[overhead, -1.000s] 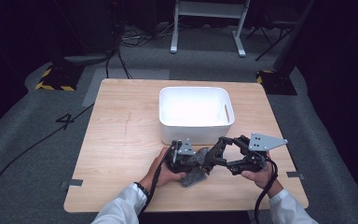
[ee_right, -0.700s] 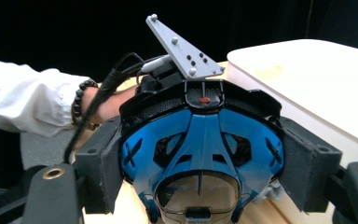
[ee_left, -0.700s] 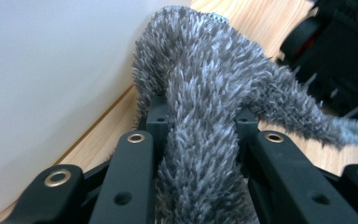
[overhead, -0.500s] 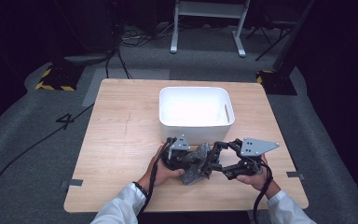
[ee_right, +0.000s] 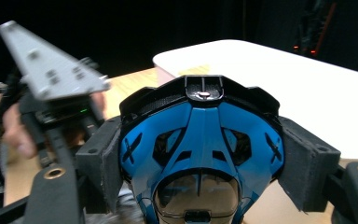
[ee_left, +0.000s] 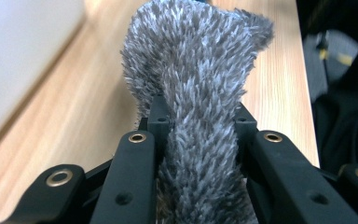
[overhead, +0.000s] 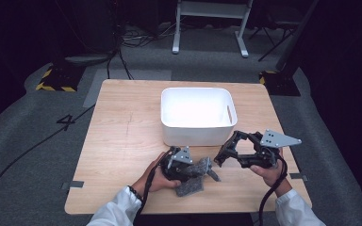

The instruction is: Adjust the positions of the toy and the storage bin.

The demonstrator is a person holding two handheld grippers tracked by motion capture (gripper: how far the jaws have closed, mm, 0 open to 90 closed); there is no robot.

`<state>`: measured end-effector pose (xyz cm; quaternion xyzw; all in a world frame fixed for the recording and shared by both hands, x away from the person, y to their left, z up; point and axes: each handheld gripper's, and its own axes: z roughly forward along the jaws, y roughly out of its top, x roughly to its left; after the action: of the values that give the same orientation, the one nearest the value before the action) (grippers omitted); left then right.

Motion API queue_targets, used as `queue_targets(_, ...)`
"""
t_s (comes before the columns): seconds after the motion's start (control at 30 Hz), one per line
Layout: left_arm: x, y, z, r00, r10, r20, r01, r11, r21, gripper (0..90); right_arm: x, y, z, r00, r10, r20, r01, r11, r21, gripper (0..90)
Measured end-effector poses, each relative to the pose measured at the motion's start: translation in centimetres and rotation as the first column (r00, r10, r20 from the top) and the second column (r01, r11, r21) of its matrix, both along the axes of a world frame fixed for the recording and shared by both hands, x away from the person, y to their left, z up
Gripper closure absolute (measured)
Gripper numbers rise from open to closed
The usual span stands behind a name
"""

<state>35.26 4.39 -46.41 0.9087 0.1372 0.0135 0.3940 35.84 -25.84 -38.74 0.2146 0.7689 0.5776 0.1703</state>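
Since a second ago your right gripper [overhead: 222, 155] has drawn clear of the left gripper [overhead: 202, 170] — right clamps a blue-black object [ee_right: 200, 140], left pinches the grey fuzzy cloth [ee_left: 200, 116] over the table's [overhead: 122, 141] near edge.

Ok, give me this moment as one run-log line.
left gripper: shut on grey fuzzy cloth | right gripper: shut on blue-black goggles | white bin: empty

A black "4" [overhead: 68, 122] is marked on the grey floor [overhead: 28, 141].
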Motion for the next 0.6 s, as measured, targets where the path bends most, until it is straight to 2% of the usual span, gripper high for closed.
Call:
queue_targets(0.03, -0.1, 0.2, 0.0, 0.9999, 0.002, 0.011, -0.002, 0.9998, 0.02, 70.6, 0.0, -0.2, 0.1, 1.0, -0.009, 0.002, 0.009, 1.0, 0.0, 26.4)
queue_targets(0.1, -0.1, 0.9, 0.1, 0.9992, 0.04, 0.007, -0.04, 0.9992, 0.001, 70.5, 0.2, -0.6, 0.0, 1.0, 0.002, -0.004, -0.002, 1.0, 0.012, 26.4)
queue_targets(0.13, 0.1, 1.2, 0.2, 0.9969, 0.078, 0.009, -0.078, 0.9969, -0.007, 70.4, 0.2, -0.7, -0.1, 0.9997, 0.017, -0.015, -0.017, 1.0, 0.017, 26.4)
queue_targets(0.2, 0.6, 1.8, 0.4, 0.9898, 0.142, 0.009, -0.142, 0.9886, -0.05, 70.0, 0.1, -0.3, -0.2, 0.9988, 0.045, -0.021, -0.044, 0.999, 0.009, 26.4)
queue_targets(0.23, 0.9, 2.0, 0.6, 0.9875, 0.158, 0.004, -0.157, 0.9845, -0.079, 70.0, 0.0, -0.1, -0.4, 0.9978, 0.062, -0.024, -0.062, 0.998, 0.005, 26.4)
queue_targets(0.3, 1.1, 2.2, 1.1, 0.9813, 0.191, 0.019, -0.187, 0.9732, -0.133, 70.0, -0.2, 0.7, -0.6, 0.9943, 0.102, -0.033, -0.102, 0.995, -0.006, 26.4)
queue_targets(0.33, 1.0, 2.2, 1.6, 0.9795, 0.2, 0.021, -0.193, 0.9646, -0.179, 69.9, -0.3, 1.1, -0.7, 0.9925, 0.118, -0.033, -0.119, 0.993, -0.016, 26.4)
queue_targets(0.37, 1.0, 2.1, 2.0, 0.9792, 0.201, 0.029, -0.191, 0.9611, -0.199, 69.9, -0.4, 1.7, -0.9, 0.9894, 0.14, -0.04, -0.141, 0.99, -0.023, 26.4)
queue_targets(0.43, 0.6, 1.9, 2.9, 0.9746, 0.217, 0.054, -0.197, 0.9469, -0.254, 69.9, -0.6, 2.4, -1.3, 0.9838, 0.172, -0.05, -0.174, 0.984, -0.035, 26.4)
queue_targets(0.47, 0.5, 1.8, 3.2, 0.9752, 0.213, 0.06, -0.189, 0.9421, -0.277, 69.9, -0.6, 2.8, -1.6, 0.981, 0.185, -0.057, -0.188, 0.981, -0.041, 26.4)
queue_targets(0.5, 0.3, 1.7, 3.7, 0.9739, 0.217, 0.067, -0.186, 0.9316, -0.312, 69.8, -0.6, 3.2, -1.8, 0.9787, 0.195, -0.063, -0.199, 0.979, -0.05, 26.4)
queue_targets(0.57, 0.0, 1.4, 4.1, 0.9695, 0.233, 0.075, -0.194, 0.9189, -0.343, 69.6, -0.8, 4.0, -2.4, 0.9722, 0.223, -0.071, -0.228, 0.971, -0.076, 26.4)
queue_targets(0.6, -0.1, 1.3, 4.2, 0.9687, 0.237, 0.076, -0.196, 0.9152, -0.352, 69.5, -0.9, 4.3, -2.6, 0.9692, 0.234, -0.077, -0.24, 0.968, -0.079, 26.4)
